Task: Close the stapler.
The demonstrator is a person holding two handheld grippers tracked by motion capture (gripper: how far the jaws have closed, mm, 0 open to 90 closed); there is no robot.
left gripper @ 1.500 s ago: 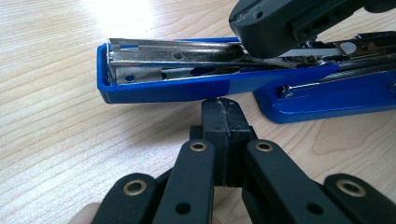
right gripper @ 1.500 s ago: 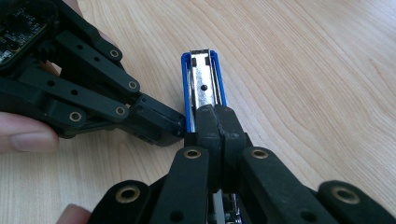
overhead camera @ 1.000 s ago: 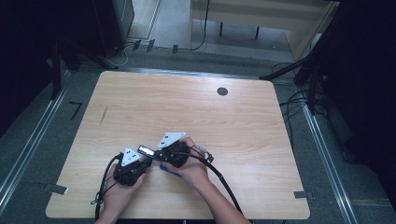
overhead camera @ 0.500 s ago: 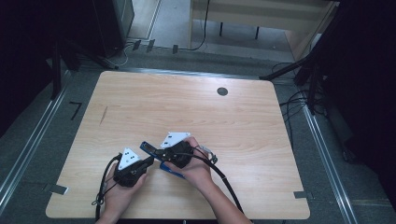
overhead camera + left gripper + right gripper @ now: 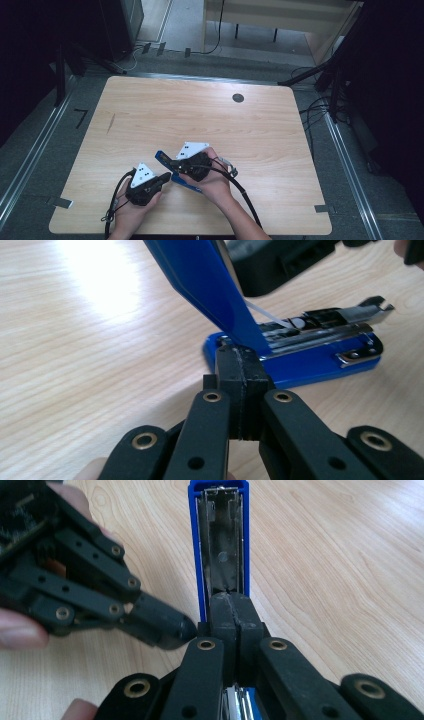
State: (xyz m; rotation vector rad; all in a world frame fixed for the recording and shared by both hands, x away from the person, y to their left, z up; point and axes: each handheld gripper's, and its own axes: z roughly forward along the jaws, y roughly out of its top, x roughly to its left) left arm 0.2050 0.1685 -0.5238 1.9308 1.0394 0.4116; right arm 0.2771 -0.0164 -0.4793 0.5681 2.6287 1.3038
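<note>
Blue stapler (image 5: 165, 159) open on table (image 5: 150, 115), right claw (image 5: 231, 611) pinching lid.

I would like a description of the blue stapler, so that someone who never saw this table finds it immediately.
Look at the wooden table, at its near edge where the person's two hands meet. Between the left tool and the right tool lies the stapler. It is the one blue thing there, and its lid is swung open above the metal staple channel.
</note>
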